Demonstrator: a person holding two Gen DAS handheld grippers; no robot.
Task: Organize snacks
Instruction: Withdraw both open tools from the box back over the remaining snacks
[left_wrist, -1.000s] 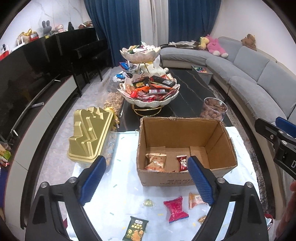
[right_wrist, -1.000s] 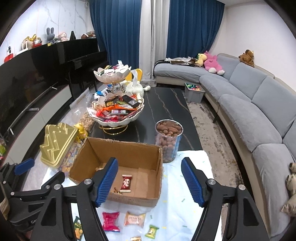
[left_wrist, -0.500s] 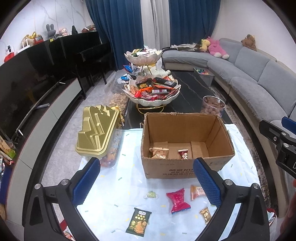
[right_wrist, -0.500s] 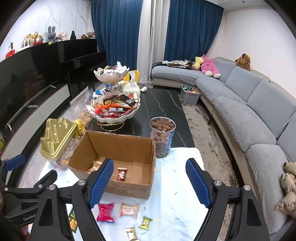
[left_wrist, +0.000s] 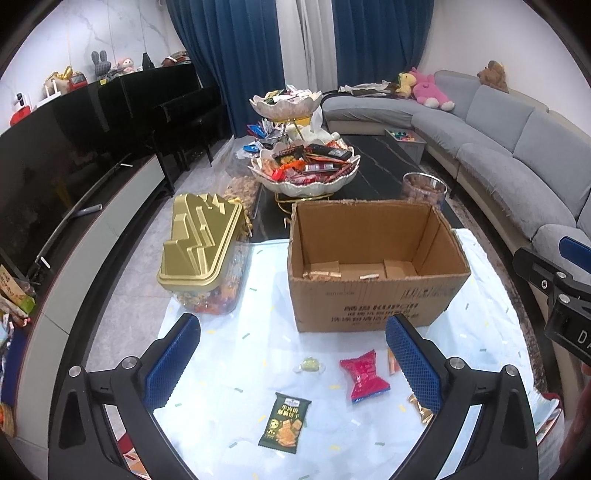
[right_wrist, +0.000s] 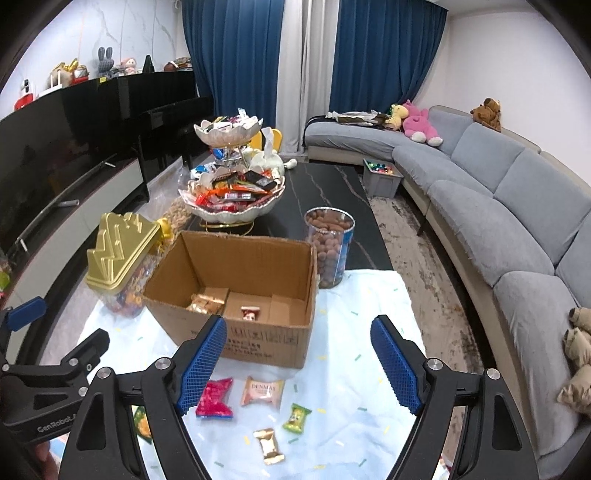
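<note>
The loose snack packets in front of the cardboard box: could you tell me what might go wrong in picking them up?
1. The red packet and the Denmas packet lie close together, so one pinch may catch both.
2. The gold-wrapped candy lies flat and may slip from the open right gripper.

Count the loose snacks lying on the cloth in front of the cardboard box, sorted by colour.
red packet: 1
orange packet: 1
gold candy: 1
green: 2, the small green candy and the green cracker packet
Total: 5
</note>
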